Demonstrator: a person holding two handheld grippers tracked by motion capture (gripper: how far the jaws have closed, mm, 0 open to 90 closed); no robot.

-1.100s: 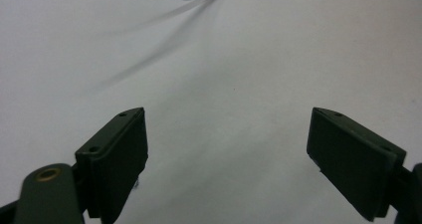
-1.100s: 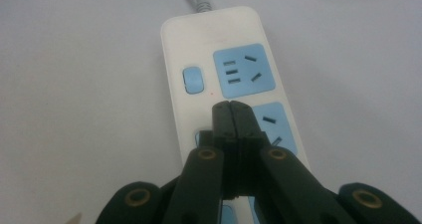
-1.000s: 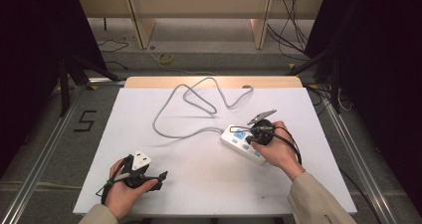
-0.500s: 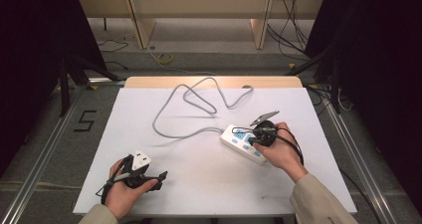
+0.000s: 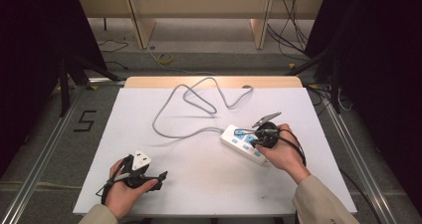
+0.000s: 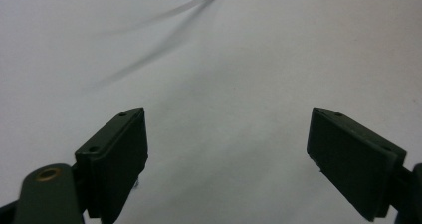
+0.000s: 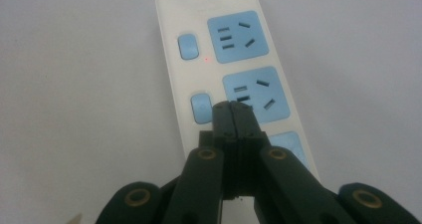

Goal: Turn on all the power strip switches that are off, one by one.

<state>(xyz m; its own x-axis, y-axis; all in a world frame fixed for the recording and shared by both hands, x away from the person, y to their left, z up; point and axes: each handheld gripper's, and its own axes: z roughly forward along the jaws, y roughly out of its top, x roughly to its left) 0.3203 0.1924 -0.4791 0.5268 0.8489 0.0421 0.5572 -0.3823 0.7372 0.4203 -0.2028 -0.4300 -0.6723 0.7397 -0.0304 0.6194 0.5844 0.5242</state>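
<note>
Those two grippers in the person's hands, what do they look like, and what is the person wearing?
Both are black. The left gripper has flat rectangular pads; a white three-cornered plate sits on top. The right gripper has arms with brass-ringed pivots and trails a black cable. The sleeves are beige.

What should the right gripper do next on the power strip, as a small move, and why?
Probably a short push down and slightly toward the second blue switch. The right gripper is shut, its tips over the power strip between that switch and the socket beside it. Whether the tips already touch the strip is unclear. The left gripper is open over bare table.
</note>
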